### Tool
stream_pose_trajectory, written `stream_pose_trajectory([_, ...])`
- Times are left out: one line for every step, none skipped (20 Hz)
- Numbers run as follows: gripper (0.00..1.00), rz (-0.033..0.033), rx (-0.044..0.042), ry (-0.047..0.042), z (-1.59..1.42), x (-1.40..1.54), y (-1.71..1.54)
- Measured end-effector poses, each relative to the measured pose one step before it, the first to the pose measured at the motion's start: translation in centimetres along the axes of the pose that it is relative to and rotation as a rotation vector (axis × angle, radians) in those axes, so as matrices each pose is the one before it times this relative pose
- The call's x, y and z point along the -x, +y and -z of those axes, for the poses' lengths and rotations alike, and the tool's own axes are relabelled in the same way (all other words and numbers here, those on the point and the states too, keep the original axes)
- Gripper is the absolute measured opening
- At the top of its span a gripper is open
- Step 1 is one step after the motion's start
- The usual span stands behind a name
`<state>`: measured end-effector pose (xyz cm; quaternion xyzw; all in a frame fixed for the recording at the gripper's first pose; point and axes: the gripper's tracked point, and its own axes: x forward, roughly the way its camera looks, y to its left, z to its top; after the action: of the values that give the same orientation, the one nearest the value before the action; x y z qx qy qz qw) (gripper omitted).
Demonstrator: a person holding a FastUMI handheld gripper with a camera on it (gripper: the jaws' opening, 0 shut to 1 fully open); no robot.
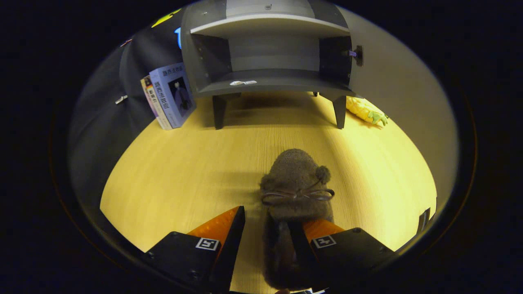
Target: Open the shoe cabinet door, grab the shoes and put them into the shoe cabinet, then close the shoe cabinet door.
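A brown fuzzy shoe [296, 179] with a thin bow and a pompom lies on the wooden floor [184, 171], its toe pointing toward the shoe cabinet [269, 53]. My gripper [273, 216] is open at the shoe's heel end. The right finger [316, 230] sits over the shoe's opening. The left finger [226, 224] stands just off the shoe's left side with a small gap. The grey cabinet stands on short legs beyond the shoe. Its door [392, 81] is swung open to the right, showing two shelves.
Books [169, 96] lean against the dark wall left of the cabinet. A yellow pineapple toy [365, 110] lies on the floor by the cabinet's right leg, below the open door. A small white item [243, 83] lies on the lower shelf.
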<state>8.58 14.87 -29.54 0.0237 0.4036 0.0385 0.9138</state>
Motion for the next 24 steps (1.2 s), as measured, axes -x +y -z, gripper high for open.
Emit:
stream_pose_trajectory([0.68,0.01823,-0.0019,-0.01448,-0.351,-0.832,-0.129])
stream_pose_trajectory([0.68,0.03564,0.00828,-0.02389,-0.423,-0.999,-0.583])
stream_pose_trajectory([0.56,0.04005,0.00845,-0.01983,-0.371,0.015,-0.742])
stream_pose_trajectory([0.45,0.00138,-0.00937,-0.00859,-0.084,0.034,0.126])
stream_pose_trajectory([0.33,-0.00845,-0.00607,-0.01756,-0.383,-0.017,0.064])
stream_pose_trajectory([0.22,0.00108,-0.00177,-0.00012,0.002,0.276,0.06])
stream_pose_trajectory([0.1,0.00604,0.00421,-0.00117,-0.041,0.223,-0.026])
stream_pose_trajectory([0.1,0.00203,0.00568,0.0013,-0.228,0.258,-0.105])
stream_pose_trajectory([0.11,-0.00543,-0.00332,-0.00115,-0.499,0.408,0.073])
stream_pose_trajectory([0.1,-0.00829,-0.0091,-0.00011,-0.586,0.642,0.016])
stream_pose_trajectory([0.1,-0.00489,-0.01233,-0.00903,-0.945,0.737,-0.009])
stream_pose_trajectory([0.11,-0.00452,-0.00627,-0.00786,-0.912,0.767,-0.12])
stream_pose_trajectory([0.1,-0.00389,-0.00269,-0.00932,-1.006,0.778,-0.088])
stream_pose_trajectory([0.11,-0.00629,-0.00459,-0.00955,-0.987,0.899,-0.041])
stream_pose_trajectory([0.1,-0.0065,-0.0078,-0.00648,-1.044,0.883,-0.063])
stream_pose_trajectory([0.1,-0.00499,-0.00629,-0.00522,-0.831,0.986,-0.168])
stream_pose_trajectory([0.1,0.0007,0.00178,-0.00888,-0.913,0.89,-0.232])
stream_pose_trajectory([0.11,0.00116,0.00831,-0.01192,-0.912,0.79,-0.219])
stream_pose_trajectory([0.1,-0.00537,0.00875,-0.01101,-1.004,0.878,-0.043])
stream_pose_trajectory([0.11,-0.00881,0.00262,-0.00443,-0.867,1.067,0.057])
stream_pose_trajectory([0.11,-0.00924,-0.00716,-0.00677,-1.023,1.042,0.13])
stream_pose_trajectory([0.1,-0.00882,-0.00923,-0.00955,-1.103,1.088,0.091])
stream_pose_trajectory([0.1,-0.00425,-0.00269,-0.01046,-1.127,0.913,0.1])
stream_pose_trajectory([0.1,-0.00077,0.00361,-0.01361,-1.151,0.827,0.038])
